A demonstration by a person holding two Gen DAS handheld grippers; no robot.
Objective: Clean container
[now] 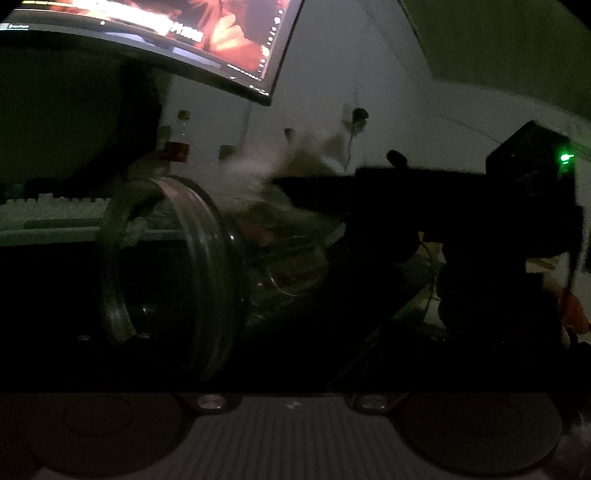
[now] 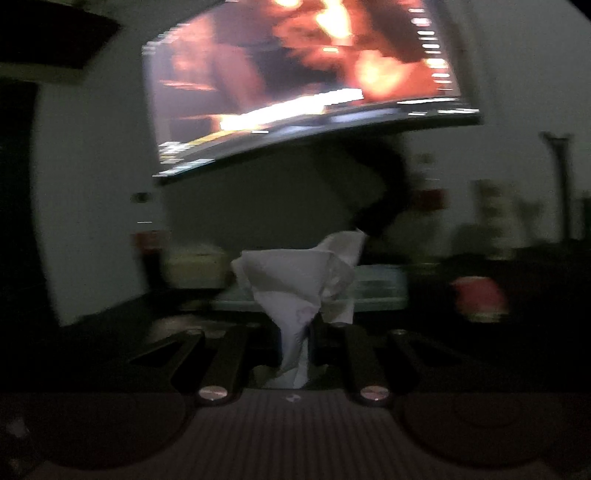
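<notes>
From my left wrist camera, the room is dim; a clear glass jar lies on its side just ahead of my left tongs, its wide mouth turned left, its body running right into shadow; the tongs themselves are lost in the dark, so I cannot tell whether they are spread or pinching the jar; my right tongs reach in from the right, and a blurred pale tissue sits at their tip, just beside the far end of the jar; a lit monitor hangs at upper left, a pale keyboard lies far left on the tabletop.

From my right wrist camera, the tongs are pressed together on the white tissue, which fans out above them; the monitor glows beyond, blurred.
</notes>
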